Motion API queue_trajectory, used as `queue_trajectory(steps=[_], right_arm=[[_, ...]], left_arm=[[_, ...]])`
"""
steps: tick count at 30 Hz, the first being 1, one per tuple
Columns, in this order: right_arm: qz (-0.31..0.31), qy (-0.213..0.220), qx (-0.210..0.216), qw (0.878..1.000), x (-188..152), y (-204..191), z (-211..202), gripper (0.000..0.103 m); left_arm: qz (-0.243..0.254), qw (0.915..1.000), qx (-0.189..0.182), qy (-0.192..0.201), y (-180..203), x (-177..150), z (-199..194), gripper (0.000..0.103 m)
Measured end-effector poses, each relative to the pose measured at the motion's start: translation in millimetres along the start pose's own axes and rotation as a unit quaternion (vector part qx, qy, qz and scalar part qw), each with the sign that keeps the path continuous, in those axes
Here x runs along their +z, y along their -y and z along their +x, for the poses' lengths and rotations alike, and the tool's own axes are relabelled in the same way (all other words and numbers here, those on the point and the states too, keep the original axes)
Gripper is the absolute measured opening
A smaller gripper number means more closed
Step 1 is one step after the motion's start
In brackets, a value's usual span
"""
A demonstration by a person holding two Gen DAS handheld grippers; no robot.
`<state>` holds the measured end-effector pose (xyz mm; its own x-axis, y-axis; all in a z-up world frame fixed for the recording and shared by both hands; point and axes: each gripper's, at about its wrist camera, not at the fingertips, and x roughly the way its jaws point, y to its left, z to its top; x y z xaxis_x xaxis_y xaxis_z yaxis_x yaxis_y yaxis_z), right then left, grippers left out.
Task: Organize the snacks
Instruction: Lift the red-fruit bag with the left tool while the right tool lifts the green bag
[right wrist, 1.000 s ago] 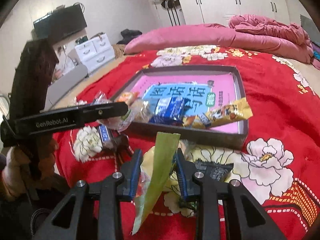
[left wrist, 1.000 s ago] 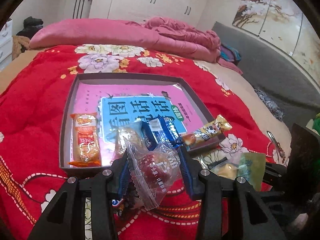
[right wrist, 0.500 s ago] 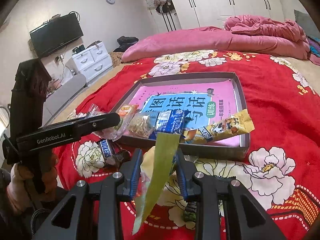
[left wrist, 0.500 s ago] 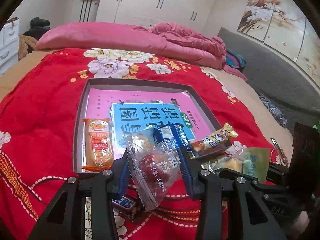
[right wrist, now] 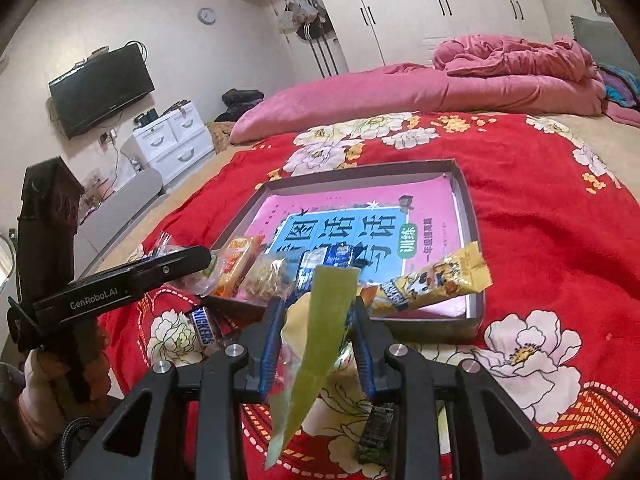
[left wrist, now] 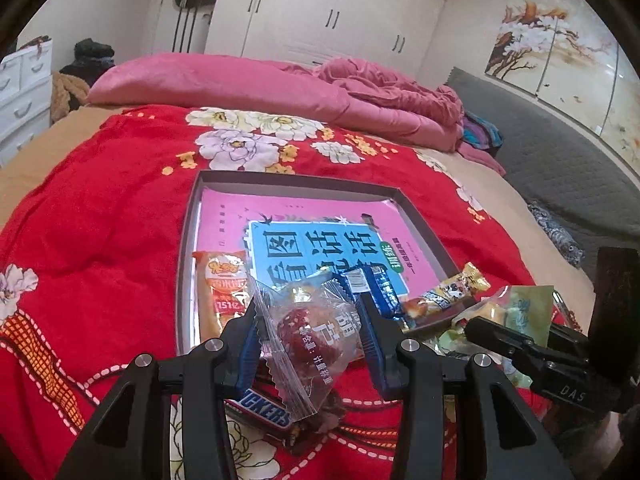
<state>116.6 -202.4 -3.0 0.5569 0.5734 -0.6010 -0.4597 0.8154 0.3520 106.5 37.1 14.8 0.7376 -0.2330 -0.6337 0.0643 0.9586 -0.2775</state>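
Note:
My left gripper (left wrist: pixel 308 316) is shut on a clear packet with a dark red sweet (left wrist: pixel 316 332), held just above the near rim of the grey tray (left wrist: pixel 188 248). My right gripper (right wrist: pixel 316 316) is shut on a pale green packet (right wrist: pixel 320 336), hanging in front of the tray's (right wrist: pixel 464 200) near edge. Inside the tray lie a pink and blue book (left wrist: pixel 320 240), an orange packet (left wrist: pixel 222 288), a blue packet (left wrist: pixel 380 286) and a yellow packet (right wrist: pixel 436 284) that juts over the near right rim. A Snickers bar (left wrist: pixel 264 408) lies on the red blanket under my left gripper.
The red flowered blanket (left wrist: pixel 92 232) covers the bed, with a pink duvet (left wrist: pixel 304 92) at the far end. A dark small wrapper (right wrist: pixel 374 436) lies on the blanket under my right gripper. White drawers (right wrist: pixel 176 136) and a wall television (right wrist: pixel 102 90) stand to the left.
Both grippers have risen and tipped up a little with their packets still held. The tray sits lower in both views, and the Snickers bar has come into sight beneath the left gripper.

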Motion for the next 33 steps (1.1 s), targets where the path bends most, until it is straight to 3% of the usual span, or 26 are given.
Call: queue_trajectory(steps=[18, 33], right_arm=[[0.018, 0.02, -0.008, 1.0, 8, 5, -2, 0.033], [0.041, 0.025, -0.029, 0.998, 11, 19, -3, 0.033]], left_arm=[[-0.046, 0.9984, 0.027, 0.02, -32, 8, -3, 0.046], [-0.035, 0.9984, 0.043, 0.001, -33, 7, 16, 0.046]])
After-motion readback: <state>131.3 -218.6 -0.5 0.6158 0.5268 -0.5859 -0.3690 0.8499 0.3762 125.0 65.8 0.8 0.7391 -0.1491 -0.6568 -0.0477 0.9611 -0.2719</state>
